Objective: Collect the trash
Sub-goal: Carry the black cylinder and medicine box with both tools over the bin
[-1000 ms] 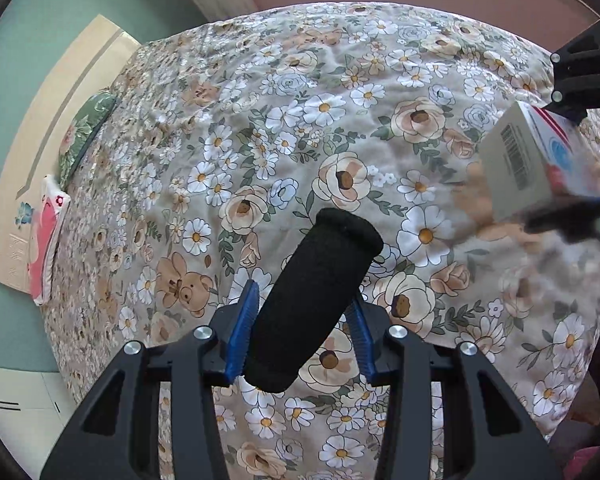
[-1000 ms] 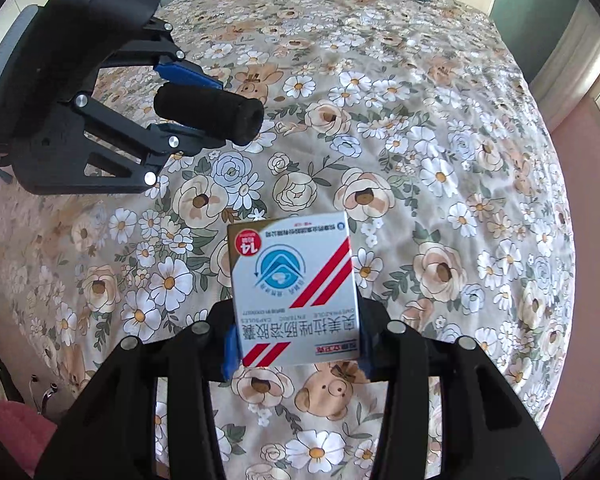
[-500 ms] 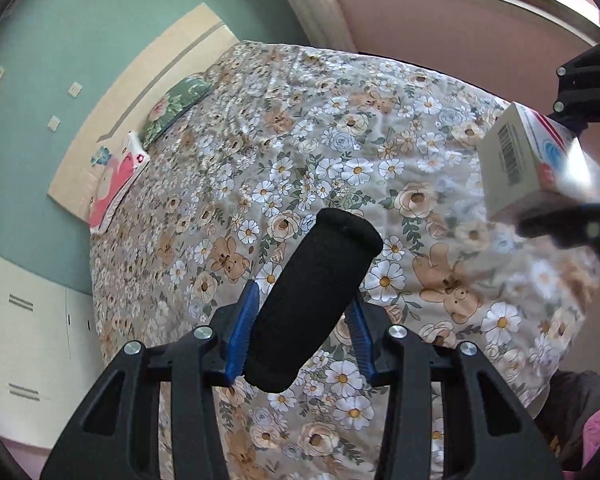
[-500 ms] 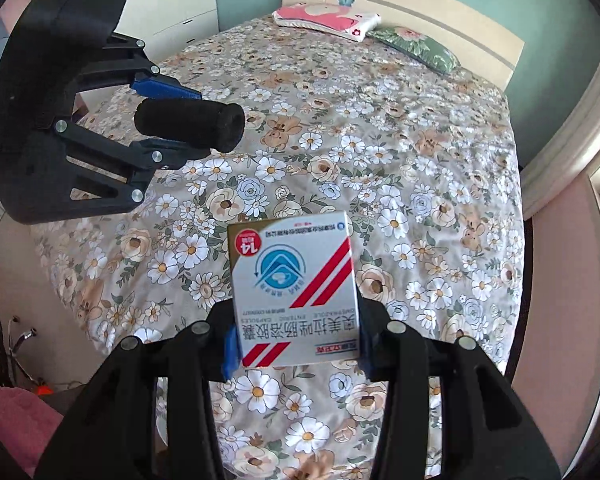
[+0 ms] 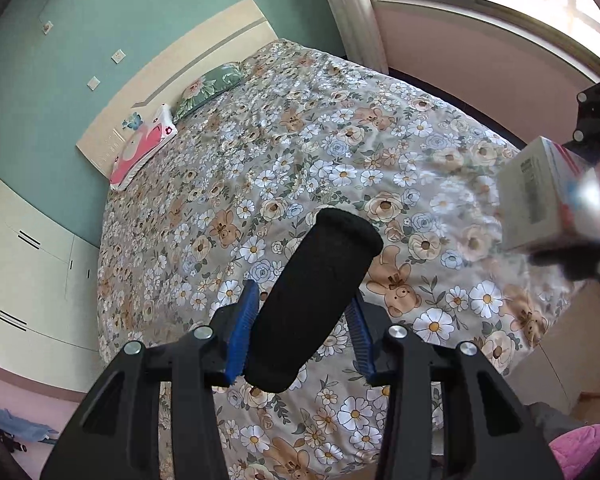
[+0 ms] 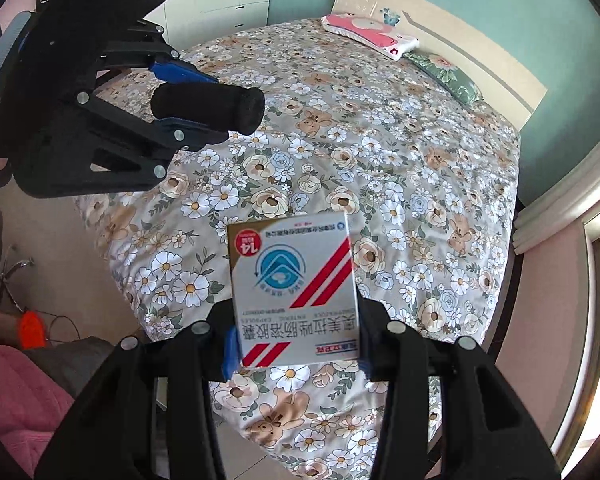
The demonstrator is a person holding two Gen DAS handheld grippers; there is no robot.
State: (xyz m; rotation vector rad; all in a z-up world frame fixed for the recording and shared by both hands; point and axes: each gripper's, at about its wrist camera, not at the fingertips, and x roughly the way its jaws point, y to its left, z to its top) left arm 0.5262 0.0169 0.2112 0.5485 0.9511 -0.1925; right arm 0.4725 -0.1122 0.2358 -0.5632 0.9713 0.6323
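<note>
Gripping a black foam cylinder [image 5: 316, 300] above the floral-quilted bed [image 5: 300, 160], the left gripper [image 5: 300, 328] is clamped on its find. From the right wrist, the right gripper [image 6: 296, 344] pinches a white cardboard medicine box [image 6: 294, 288]. Both pieces are collected; no bin is visible, so disposal apparently remains.

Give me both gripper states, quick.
Left gripper: shut on the black foam roll.
Right gripper: shut on the medicine box.
</note>
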